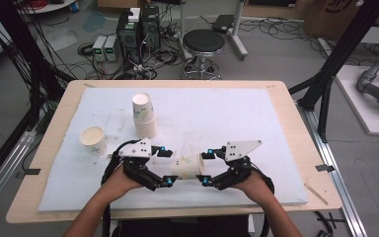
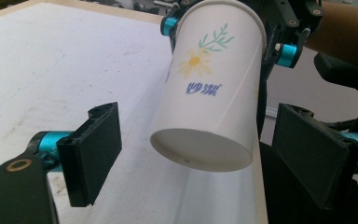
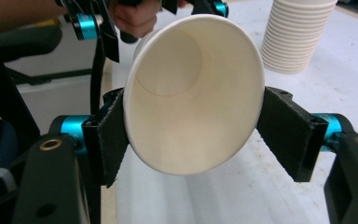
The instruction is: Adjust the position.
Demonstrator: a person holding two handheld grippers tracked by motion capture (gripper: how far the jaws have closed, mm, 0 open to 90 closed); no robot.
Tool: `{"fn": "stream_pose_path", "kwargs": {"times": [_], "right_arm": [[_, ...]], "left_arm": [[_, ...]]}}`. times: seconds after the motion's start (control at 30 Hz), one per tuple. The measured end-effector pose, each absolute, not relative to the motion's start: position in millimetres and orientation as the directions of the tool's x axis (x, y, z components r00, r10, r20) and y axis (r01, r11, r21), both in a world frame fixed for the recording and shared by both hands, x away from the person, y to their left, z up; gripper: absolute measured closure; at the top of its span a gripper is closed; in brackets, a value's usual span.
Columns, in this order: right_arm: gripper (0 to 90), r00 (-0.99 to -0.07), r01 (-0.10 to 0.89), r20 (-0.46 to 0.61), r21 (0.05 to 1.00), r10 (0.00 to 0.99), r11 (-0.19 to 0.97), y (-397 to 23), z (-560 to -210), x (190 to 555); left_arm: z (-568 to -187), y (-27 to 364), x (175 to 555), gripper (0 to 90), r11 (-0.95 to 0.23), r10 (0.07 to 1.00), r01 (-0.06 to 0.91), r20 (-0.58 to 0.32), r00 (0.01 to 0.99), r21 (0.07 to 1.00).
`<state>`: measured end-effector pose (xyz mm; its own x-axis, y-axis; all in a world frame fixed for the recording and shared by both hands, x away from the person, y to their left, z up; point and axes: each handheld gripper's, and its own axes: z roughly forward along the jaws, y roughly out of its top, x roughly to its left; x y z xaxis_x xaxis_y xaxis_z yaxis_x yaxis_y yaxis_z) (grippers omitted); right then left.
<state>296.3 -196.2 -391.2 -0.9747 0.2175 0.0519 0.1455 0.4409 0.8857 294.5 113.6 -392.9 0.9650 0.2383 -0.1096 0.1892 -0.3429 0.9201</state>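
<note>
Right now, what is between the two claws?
A paper cup lies on its side between the left claw and right claw, seen in the high view; the right one clamps its rim, the left stands open around its base.

Our wooden counter (image 1: 59, 123) under a white mat.

We see a pale wood counter whose top is almost wholly covered by a white foam mat (image 1: 227, 113), with bare wood left as a border on every side. On the mat, toward the far left, a stack of paper cups (image 1: 144, 116) stands mouth up. Near it, closer to the left edge, a single paper cup (image 1: 93, 139) stands upright and apart from the stack. The mat looks faintly scuffed and stained around them. Two short strips of dark tape (image 1: 31, 172) sit at the counter's left and right edges.
</note>
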Motion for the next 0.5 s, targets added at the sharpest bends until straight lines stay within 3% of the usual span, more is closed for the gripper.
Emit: {"fn": "stream_pose_path", "kwargs": {"times": [0.5], "right_arm": [[28.3, -0.980, 0.107, -0.010, 0.814, 0.198, 0.571, -179.6, -374.1, 303.7]], "left_arm": [[-387.9, 110.8, 296.4, 17.1, -0.420, 0.245, 0.166, -0.065, 0.967, 0.892]]}}
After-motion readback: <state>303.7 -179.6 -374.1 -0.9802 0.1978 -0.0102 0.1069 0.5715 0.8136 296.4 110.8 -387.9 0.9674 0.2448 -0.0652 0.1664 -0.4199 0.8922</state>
